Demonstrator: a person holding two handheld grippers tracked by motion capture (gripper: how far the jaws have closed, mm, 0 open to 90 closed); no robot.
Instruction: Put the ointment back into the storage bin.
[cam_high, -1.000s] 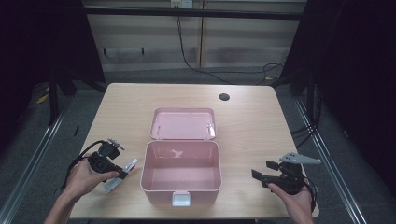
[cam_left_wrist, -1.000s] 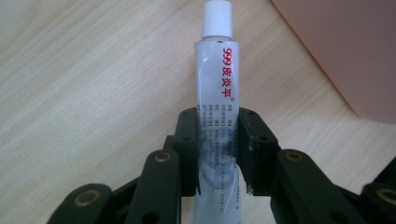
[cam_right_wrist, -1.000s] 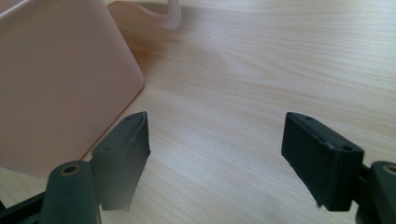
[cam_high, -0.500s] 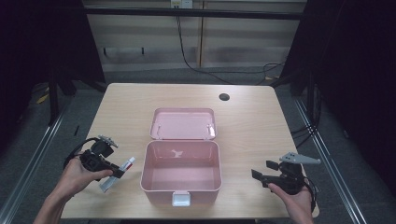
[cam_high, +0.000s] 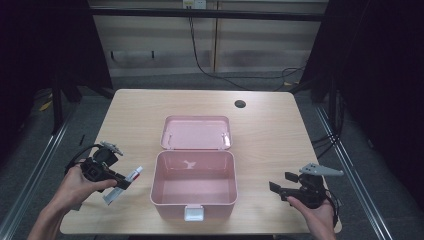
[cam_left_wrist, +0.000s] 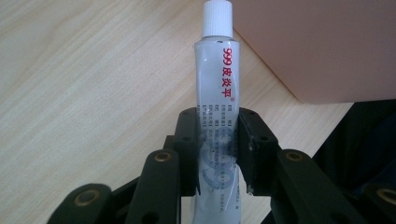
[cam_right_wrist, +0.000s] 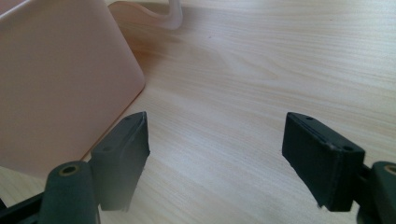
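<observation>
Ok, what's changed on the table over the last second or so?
The left gripper, shut on the white tube, has lifted it off the table beside the pink box, so the tube now hangs clear of the wood. The right gripper stayed put, jaws open and empty. The box, its lid open, has not moved.
</observation>
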